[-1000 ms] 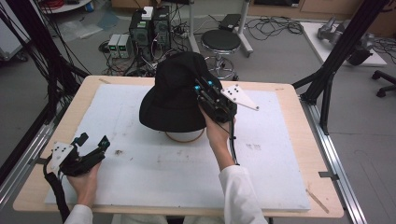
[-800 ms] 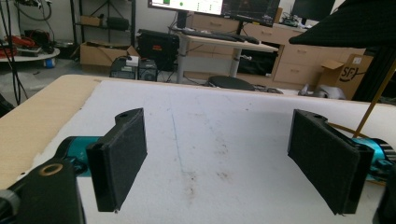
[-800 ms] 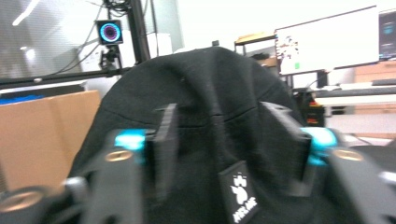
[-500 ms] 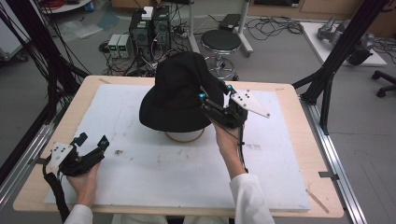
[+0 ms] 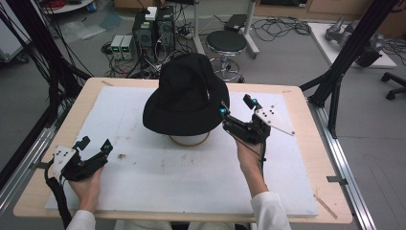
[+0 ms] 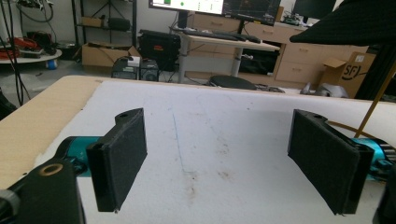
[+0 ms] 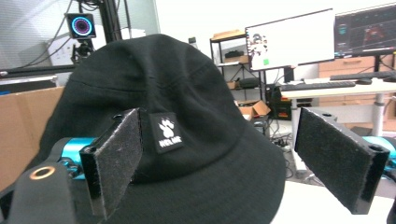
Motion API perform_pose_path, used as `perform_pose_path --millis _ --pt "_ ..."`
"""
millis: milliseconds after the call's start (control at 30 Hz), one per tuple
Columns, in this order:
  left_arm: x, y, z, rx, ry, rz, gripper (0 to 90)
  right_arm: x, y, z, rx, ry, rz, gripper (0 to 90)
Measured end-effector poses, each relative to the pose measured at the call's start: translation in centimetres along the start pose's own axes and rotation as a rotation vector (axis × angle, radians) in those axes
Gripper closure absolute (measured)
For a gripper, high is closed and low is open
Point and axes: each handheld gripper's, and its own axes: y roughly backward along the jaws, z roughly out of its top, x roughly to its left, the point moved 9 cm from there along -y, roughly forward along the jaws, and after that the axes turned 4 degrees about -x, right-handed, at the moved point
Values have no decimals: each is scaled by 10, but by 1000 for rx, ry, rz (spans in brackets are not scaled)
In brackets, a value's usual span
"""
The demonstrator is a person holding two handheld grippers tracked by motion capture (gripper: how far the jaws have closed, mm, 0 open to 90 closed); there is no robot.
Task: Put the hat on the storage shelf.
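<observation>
- One black bucket hat (image 5: 187,96) is sitting on a pale round stand (image 5: 189,140), just ahead of the right gripper (image 5: 238,111).
- Its jaws have just been opening and are standing wide, nothing between them.
- The left gripper (image 5: 95,144) is resting wide and empty, well away from the hat.
- Judging by its look, the cloth is light, soft and floppy; the brim edge nearest the right gripper is offering the best pinch.

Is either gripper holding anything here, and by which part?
Nothing is held. The right gripper has just opened beside the hat; the left gripper is open over the table.
</observation>
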Motion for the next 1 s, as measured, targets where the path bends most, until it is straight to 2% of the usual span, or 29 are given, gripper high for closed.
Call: perform_pose_path --millis 100,167,367,467,567,600,633,700,800,900,1000 --pt "0 0 1 -4 6 0 198 -8 5 -6 9 -4 -15 147" --pt "0 0 0 -1 3 0 198 -18 10 -11 53 -15 -46 119" --pt "1 0 1 -7 16 -2 198 -28 22 -10 31 -13 -68 119" --pt "1 1 2 -15 24 -1 196 -35 29 -15 46 5 -103 119" --pt "2 2 3 -19 31 2 192 -43 37 -17 69 -6 -145 119" --pt "3 2 3 -18 30 5 192 -43 37 -17 69 -6 -145 119" --pt "4 2 3 -20 34 5 192 -45 41 -14 61 7 -162 119" --pt "5 2 3 -20 42 5 191 -45 44 -13 60 14 -166 119" --pt "7 3 4 -22 53 11 191 -50 54 -19 73 55 -216 120" --pt "8 4 5 -30 59 13 191 -57 63 -26 96 54 -245 120" --pt "8 4 5 -30 58 13 191 -63 72 -34 117 32 -271 119"
